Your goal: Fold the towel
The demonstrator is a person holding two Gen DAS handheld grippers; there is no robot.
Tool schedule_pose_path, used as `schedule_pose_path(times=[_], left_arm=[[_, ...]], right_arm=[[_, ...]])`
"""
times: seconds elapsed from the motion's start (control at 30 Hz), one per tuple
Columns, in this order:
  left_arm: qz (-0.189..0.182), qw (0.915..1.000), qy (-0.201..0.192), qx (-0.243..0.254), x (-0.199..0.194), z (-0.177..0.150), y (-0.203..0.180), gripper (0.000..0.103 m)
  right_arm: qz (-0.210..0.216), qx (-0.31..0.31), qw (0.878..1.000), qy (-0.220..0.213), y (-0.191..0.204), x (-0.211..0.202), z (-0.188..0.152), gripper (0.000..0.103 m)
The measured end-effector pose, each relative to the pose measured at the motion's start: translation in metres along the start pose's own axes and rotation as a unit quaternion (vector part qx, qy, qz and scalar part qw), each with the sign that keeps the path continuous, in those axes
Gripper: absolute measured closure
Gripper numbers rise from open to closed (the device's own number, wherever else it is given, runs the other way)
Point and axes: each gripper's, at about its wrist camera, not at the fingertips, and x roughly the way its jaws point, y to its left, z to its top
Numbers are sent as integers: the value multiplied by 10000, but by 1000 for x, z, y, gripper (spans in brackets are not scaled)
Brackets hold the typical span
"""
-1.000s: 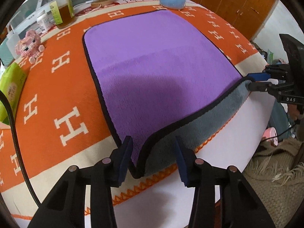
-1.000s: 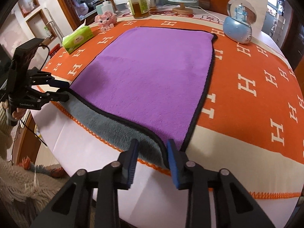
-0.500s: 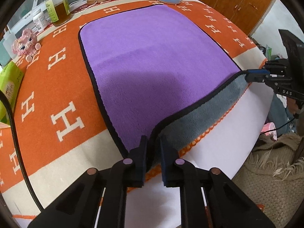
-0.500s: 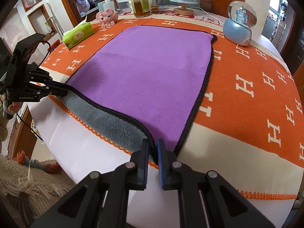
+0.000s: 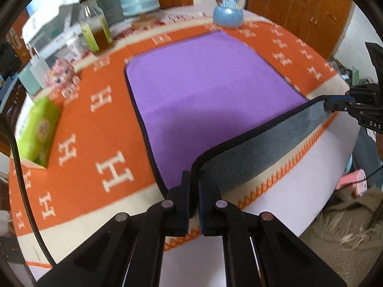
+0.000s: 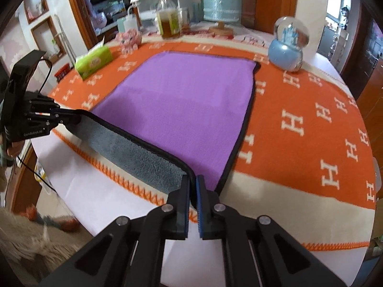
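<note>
Left gripper [image 5: 194, 184] is clamped tight on the towel's [image 5: 205, 83] near-left corner, right at the near edge of the table [image 5: 275, 215]. The purple towel lies spread flat over the orange blanket [image 5: 79, 129] with its white "H" letters, and only the near hem is lifted off it, grey underside showing between the two grippers. Off to the left edge sits a green tissue pack [image 5: 36, 131], its print too blurred to read. Right gripper [image 6: 193, 186] is pinched shut on the near-right corner, holding that hem up too. In the left wrist view its body reads "DAS"; the left gripper's body, in the right wrist view, reads "GenRobot.AI".
</note>
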Motion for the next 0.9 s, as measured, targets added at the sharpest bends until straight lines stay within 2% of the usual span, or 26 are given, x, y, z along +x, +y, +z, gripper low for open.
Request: schedule_pose_path(times=[0.27,0.47,0.67,0.9], left_arm=[[525,9962,-690,-93,-39,50,14,99],[912,9903,-1034,-188,-48,93,27,99],[1251,9846,-1188,-299,-28,142,49,99],[1455,9828,-1038,-461,19,178,69,99]], right_arm=[[-321,105,9969,-716,-11,-29,57,99],[-568,223,9925,-1058,-24,-27,109,99],[-824,323,9896,-1134,-40,1,157,99],[-975,588,9888,-968,-58,44,191,99]])
